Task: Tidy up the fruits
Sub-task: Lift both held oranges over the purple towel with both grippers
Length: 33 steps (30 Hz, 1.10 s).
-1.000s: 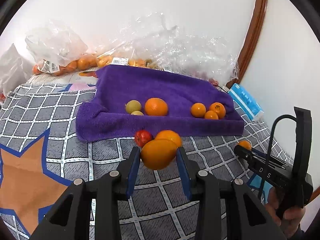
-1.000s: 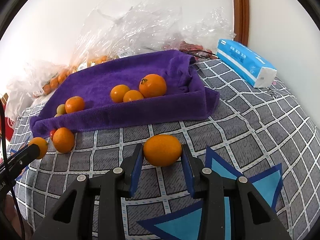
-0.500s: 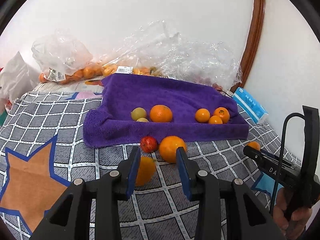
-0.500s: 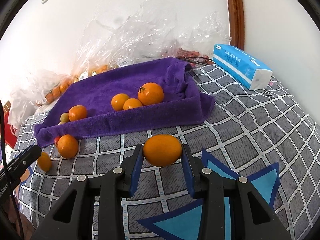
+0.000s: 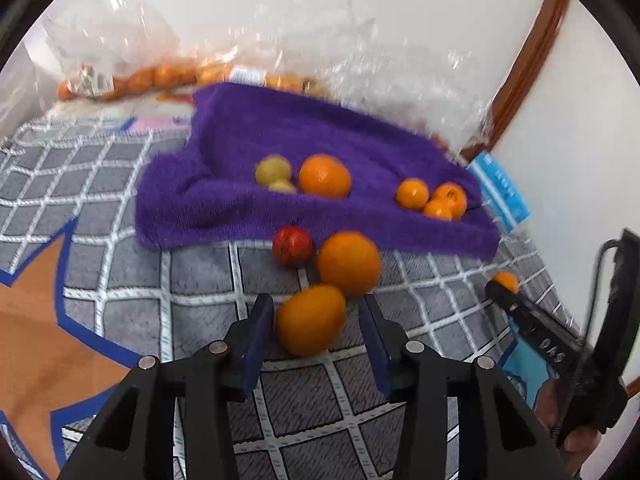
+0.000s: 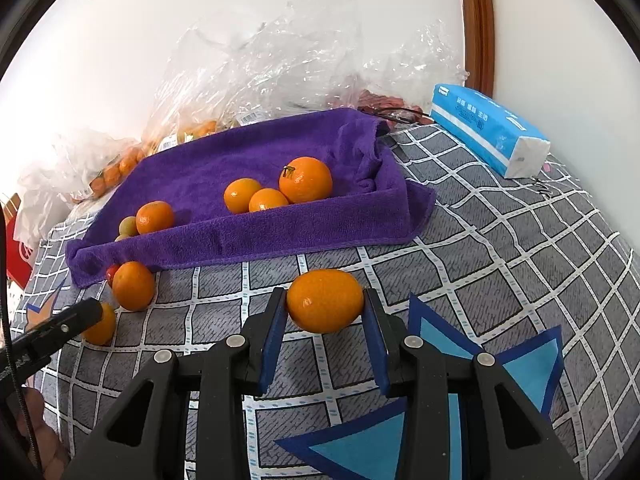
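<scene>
An orange (image 5: 310,320) lies on the checked cloth between the jaws of my left gripper (image 5: 315,303). The jaws are opening; the fruit sits close to the left pad, with a gap at the right pad. Just beyond it lie a bigger orange (image 5: 349,262) and a small red fruit (image 5: 292,245). My right gripper (image 6: 324,297) is shut on another orange (image 6: 325,306), held just above the cloth. Behind both stands the purple towel tray (image 6: 320,232), holding three small oranges on the right, and one orange and some green fruits on the left.
Clear plastic bags (image 6: 280,60) with more oranges are piled against the wall behind the tray. A blue tissue pack (image 6: 488,136) lies at the right. The left gripper's finger (image 6: 60,326) shows in the right wrist view at the left edge. A brown door frame (image 5: 524,52) stands at the back right.
A second ago the left gripper held its orange in the air. The fruit then dropped onto the cloth left of the jaws, and now it lies between them. The right gripper kept still.
</scene>
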Each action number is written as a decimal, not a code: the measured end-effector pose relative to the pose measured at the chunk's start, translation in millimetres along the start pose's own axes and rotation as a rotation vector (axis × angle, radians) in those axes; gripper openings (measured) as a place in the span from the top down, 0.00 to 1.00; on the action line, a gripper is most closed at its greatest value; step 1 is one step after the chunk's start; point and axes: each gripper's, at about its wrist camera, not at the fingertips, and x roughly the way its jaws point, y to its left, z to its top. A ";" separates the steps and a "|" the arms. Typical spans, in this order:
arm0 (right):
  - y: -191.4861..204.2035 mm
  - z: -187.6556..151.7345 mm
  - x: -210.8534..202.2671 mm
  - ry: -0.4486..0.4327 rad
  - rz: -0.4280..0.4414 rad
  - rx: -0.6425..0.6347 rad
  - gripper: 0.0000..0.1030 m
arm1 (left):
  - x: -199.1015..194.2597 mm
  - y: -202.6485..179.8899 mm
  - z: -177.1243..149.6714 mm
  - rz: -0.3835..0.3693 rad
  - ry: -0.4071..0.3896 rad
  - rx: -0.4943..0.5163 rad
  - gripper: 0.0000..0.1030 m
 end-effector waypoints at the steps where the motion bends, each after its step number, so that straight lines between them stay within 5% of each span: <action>1: -0.8 0.0 0.0 0.000 0.004 0.001 0.64 | -0.3 -0.2 -0.1 -0.002 -0.005 0.002 0.60; 6: -4.2 0.0 0.1 0.000 0.025 0.008 0.64 | -0.1 -3.2 -2.5 0.019 -0.013 0.030 0.68; 17: -7.6 -1.2 -2.4 -0.012 0.039 0.024 0.64 | -17.7 -4.9 -2.9 0.019 -0.109 0.042 0.68; 33: 17.3 3.9 -19.8 -0.018 0.054 -0.064 0.64 | -44.3 -10.8 11.7 0.046 -0.130 0.034 0.68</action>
